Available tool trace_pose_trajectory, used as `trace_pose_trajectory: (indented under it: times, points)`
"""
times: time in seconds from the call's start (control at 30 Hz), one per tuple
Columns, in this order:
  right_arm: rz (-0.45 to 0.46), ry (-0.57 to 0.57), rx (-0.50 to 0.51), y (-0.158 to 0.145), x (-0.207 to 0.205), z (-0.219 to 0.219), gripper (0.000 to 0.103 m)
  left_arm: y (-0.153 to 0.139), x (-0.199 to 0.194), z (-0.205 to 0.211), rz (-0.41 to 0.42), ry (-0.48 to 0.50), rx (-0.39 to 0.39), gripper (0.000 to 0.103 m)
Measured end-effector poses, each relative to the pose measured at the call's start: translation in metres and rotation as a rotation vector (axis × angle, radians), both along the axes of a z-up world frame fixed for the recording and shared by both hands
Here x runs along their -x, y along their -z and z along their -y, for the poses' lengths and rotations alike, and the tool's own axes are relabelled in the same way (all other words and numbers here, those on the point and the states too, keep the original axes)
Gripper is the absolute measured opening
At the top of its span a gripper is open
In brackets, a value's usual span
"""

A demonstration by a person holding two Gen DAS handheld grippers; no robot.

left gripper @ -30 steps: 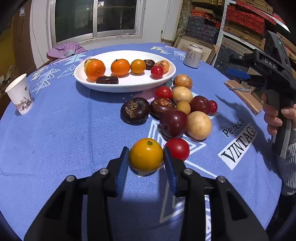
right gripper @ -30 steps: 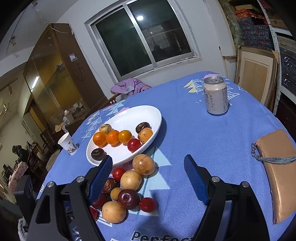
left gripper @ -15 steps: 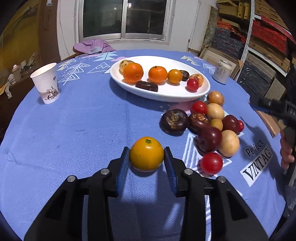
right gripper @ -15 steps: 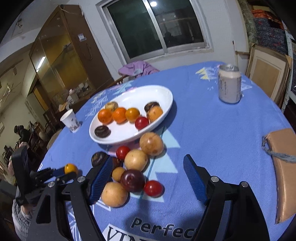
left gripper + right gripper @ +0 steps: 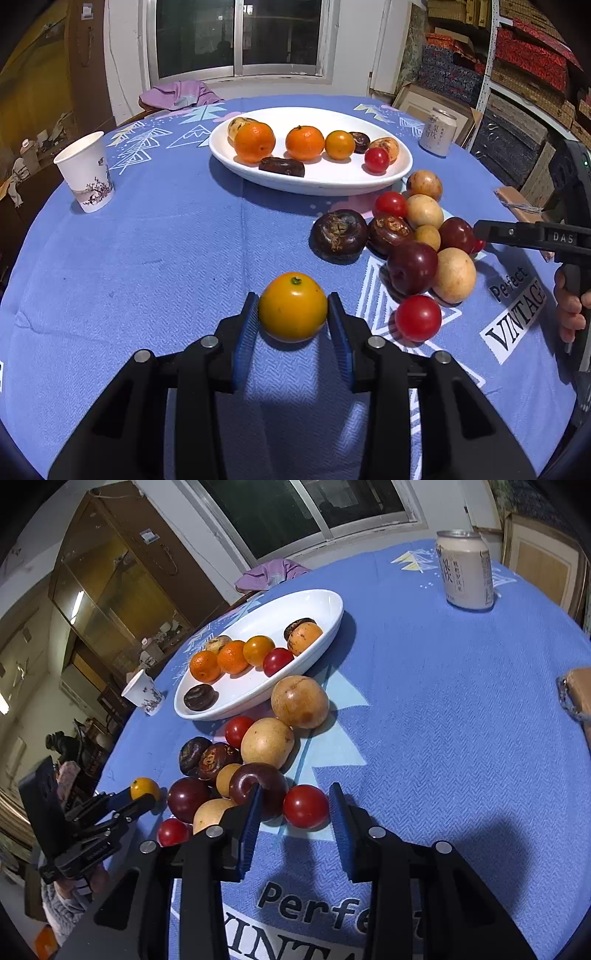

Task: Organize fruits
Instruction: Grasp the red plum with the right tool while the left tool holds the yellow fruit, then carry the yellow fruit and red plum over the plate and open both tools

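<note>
My left gripper (image 5: 291, 325) is shut on a yellow-orange tomato (image 5: 292, 307) and holds it just above the blue tablecloth. It also shows in the right wrist view (image 5: 144, 788). A white oval plate (image 5: 314, 181) behind it holds oranges, a yellow tomato, a red tomato and dark fruits. A pile of loose fruit (image 5: 413, 236) lies to the right of the tomato. My right gripper (image 5: 295, 823) is open, its pads on either side of a red tomato (image 5: 306, 806) at the near edge of the pile, not closed on it.
A paper cup (image 5: 85, 172) stands at the left. A drink can (image 5: 464, 575) stands at the far right, beyond the plate. A tan pouch (image 5: 578, 698) lies at the right edge. A purple cloth (image 5: 179, 94) lies at the table's far edge.
My left gripper has carried the yellow-orange tomato left, away from the pile. My right gripper has moved down and forward, narrowed, and now brackets the red tomato.
</note>
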State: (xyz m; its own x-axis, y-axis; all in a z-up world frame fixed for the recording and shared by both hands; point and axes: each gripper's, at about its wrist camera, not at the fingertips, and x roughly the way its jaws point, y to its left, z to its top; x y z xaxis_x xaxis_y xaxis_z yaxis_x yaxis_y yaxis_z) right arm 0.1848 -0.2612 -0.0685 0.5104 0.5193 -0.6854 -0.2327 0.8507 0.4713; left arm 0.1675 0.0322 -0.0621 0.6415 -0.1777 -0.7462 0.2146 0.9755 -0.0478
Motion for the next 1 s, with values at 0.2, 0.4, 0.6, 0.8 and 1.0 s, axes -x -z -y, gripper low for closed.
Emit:
trace_pose_trajectory:
  times: [0.2,0.4,0.6,0.8,1.0]
  points:
    - [-0.066,0.008,-0.095,0.01,0.002,0.015,0.034,0.003,0.0,0.002,-0.012,0.007,-0.006,0.037]
    - [-0.071,0.022,-0.124,0.013,0.005,0.021,0.029,0.003,0.0,0.003,-0.014,0.009,-0.014,0.037]
    - [-0.052,-0.02,-0.069,0.011,0.008,0.008,0.027,0.003,0.0,0.003,-0.013,0.01,-0.016,0.038]
    - [-0.016,-0.014,-0.054,0.004,0.012,0.009,0.025,0.002,0.001,0.003,-0.01,0.008,-0.01,0.038]
    - [0.093,0.036,-0.074,-0.024,0.013,0.017,0.025,-0.026,-0.008,0.002,0.056,0.005,0.052,0.037]
